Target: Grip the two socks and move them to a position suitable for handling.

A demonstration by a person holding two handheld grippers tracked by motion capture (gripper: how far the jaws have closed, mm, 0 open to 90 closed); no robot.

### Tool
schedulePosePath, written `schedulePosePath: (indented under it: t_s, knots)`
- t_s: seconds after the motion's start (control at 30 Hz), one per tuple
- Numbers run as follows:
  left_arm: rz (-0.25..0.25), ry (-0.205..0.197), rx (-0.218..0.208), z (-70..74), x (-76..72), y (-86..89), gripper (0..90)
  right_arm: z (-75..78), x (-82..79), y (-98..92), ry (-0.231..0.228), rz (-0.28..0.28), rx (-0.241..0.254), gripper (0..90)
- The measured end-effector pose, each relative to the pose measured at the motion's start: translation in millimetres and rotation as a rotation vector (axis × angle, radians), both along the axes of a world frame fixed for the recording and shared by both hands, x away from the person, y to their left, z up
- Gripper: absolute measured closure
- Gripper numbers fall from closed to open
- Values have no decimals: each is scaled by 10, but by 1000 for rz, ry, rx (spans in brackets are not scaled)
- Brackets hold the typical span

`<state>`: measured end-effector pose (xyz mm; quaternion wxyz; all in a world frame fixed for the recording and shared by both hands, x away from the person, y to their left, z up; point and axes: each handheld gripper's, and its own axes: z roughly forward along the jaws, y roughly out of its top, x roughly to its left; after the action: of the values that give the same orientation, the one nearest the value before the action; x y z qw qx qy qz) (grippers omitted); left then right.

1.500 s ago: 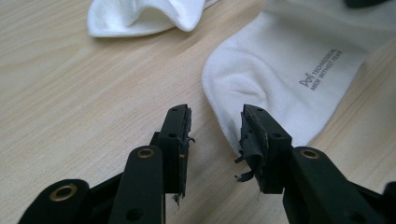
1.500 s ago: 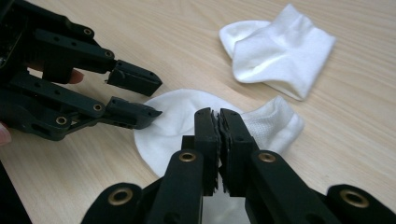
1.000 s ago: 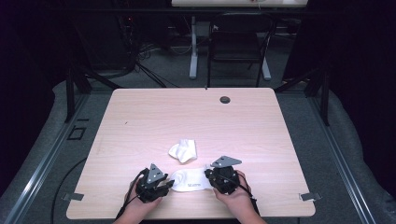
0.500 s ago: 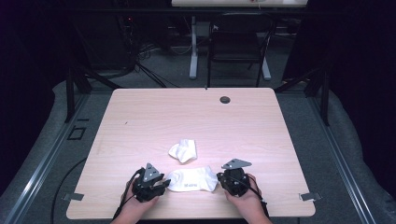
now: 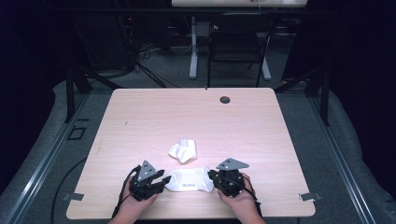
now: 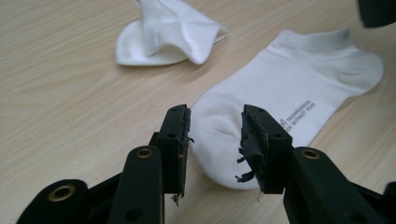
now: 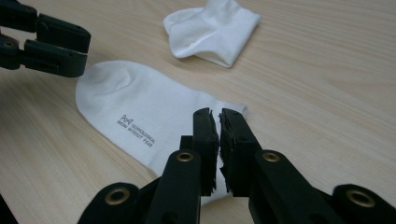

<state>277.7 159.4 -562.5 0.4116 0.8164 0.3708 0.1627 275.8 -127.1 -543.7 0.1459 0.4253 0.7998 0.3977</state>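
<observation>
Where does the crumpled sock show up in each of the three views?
High view: crumpled sock at table centre, just beyond the flat sock.
Left gripper view: top, left of centre.
Right gripper view: top centre.
Shared landmark: the flat sock's printed text.

The flat sock (image 5: pixel 190 179) near the front edge is white with small grey printed letters, and the crumpled sock (image 5: pixel 183 150) behind it is plain white. The table (image 5: pixel 140 121) is light wood grain; both grippers, left (image 5: pixel 161 181) and right (image 5: pixel 215 177), are black.
</observation>
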Motion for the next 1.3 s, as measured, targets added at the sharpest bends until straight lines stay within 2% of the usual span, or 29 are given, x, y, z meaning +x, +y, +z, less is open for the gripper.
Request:
schedulePosePath:
  t_s: [0.07,0.13,0.23,0.3,0.33,0.47,0.67,0.73,1.0,1.17,1.3]
  knots:
    - [-12,0,-1,-11,3,-23,613,-22,9,34,2,5,-3,847]
    - [-37,14,22,-56,10,-80,611,-78,32,85,15,21,-39,847]
    - [-46,24,35,-103,9,-112,611,-132,51,93,37,23,-64,847]
    - [-50,28,43,-113,7,-118,612,-158,55,95,30,17,-64,847]
    - [-60,32,60,-128,10,-120,612,-182,60,84,35,10,-88,842]
    - [-53,45,74,-164,20,-112,612,-224,85,48,61,-5,-106,840]
    - [-52,62,75,-184,33,-91,610,-272,110,20,82,-23,-106,840]
    - [-52,61,78,-184,29,-89,612,-277,113,13,86,-21,-120,847]
    - [-53,77,76,-180,23,-38,614,-295,81,12,88,-18,-123,889]
    - [-52,84,78,-175,-6,4,613,-287,19,24,105,13,-126,897]
    - [-48,91,74,-175,-23,26,614,-289,-3,43,98,22,-130,899]
